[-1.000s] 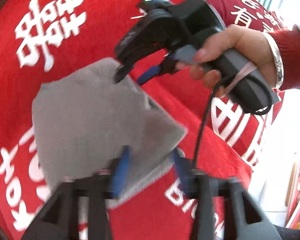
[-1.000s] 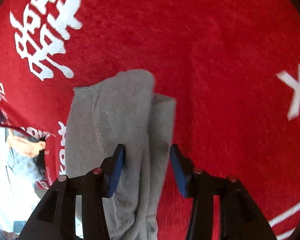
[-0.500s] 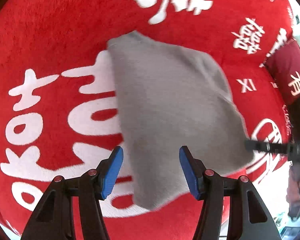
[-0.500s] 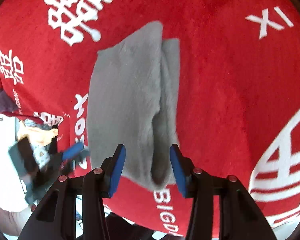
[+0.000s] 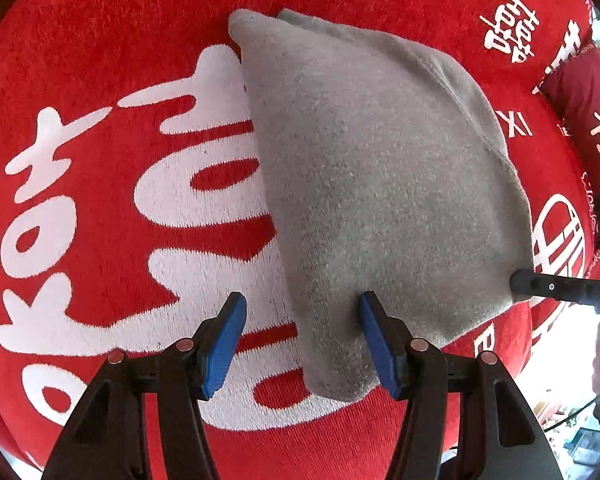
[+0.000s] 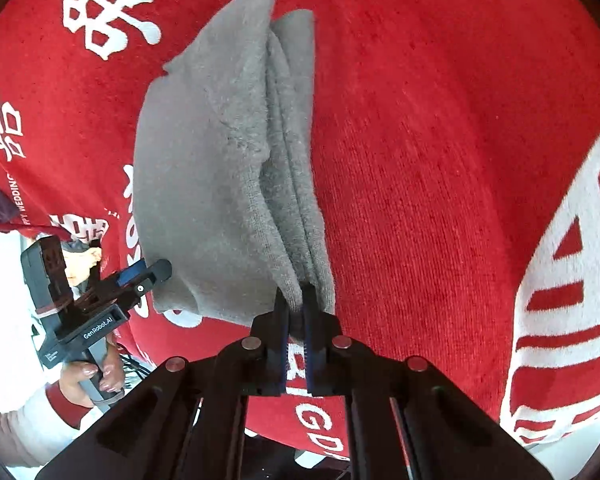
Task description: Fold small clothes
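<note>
Left wrist view: we see the grey garment (image 5: 380,184) on the red cloth (image 5: 100,60), long axis running away from the camera. Left gripper (image 5: 300,312) open over its near corner, pads not pressing. Right gripper's (image 5: 520,282) tip meets the far corner (body cut off).

Right wrist view: right gripper (image 6: 294,300) clamped on the garment's layered near edge; underside hidden.

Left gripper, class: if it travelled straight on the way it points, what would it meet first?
Probably the near corner of the grey garment, lying between the open left gripper fingers; depth is unclear.
</note>
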The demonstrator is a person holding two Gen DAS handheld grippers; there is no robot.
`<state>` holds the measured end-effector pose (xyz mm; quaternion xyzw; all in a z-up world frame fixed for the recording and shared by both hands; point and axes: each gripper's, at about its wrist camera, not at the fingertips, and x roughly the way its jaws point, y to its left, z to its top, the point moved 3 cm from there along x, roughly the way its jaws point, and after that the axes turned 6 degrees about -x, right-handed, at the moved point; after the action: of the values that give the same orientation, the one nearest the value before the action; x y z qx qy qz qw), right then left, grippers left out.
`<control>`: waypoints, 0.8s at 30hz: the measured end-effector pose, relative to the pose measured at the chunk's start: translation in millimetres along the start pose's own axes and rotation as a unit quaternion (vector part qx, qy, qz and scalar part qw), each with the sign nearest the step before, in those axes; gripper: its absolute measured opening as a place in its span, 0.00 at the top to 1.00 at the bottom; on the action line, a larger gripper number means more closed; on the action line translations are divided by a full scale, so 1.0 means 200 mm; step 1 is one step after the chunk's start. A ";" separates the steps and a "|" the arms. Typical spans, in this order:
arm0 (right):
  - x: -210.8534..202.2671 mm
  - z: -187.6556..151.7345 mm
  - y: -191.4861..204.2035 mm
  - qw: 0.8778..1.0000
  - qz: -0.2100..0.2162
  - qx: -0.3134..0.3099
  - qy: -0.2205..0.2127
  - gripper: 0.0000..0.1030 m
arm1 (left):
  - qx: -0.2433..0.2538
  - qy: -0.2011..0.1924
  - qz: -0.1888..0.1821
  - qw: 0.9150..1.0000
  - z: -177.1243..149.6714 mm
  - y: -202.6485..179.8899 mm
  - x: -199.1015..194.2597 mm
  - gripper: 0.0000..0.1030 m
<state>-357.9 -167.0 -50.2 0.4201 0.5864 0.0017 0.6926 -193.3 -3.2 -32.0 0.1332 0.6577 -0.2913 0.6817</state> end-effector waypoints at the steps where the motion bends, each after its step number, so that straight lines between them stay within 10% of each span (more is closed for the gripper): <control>1: 0.00 0.00 0.01 1.000 -0.009 -0.005 0.002 0.94 | -0.004 0.003 0.001 1.000 0.00 0.00 0.00 0.42; 14: -0.02 0.03 0.07 0.999 -0.048 -0.013 0.010 0.93 | -0.020 0.014 0.036 0.999 -0.02 0.00 0.00 0.20; 17: -0.02 0.02 0.07 0.999 -0.048 -0.009 0.010 0.92 | -0.023 0.023 0.052 0.998 -0.01 0.00 0.02 0.03; 24: -0.04 0.02 0.08 0.998 -0.056 -0.008 0.011 0.89 | -0.024 0.030 0.056 0.998 -0.01 0.02 0.01 0.03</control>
<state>-349.5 -163.6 -34.9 0.3811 0.6167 -0.0281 0.6882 -193.6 0.8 -35.9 0.1621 0.6765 -0.2322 0.6798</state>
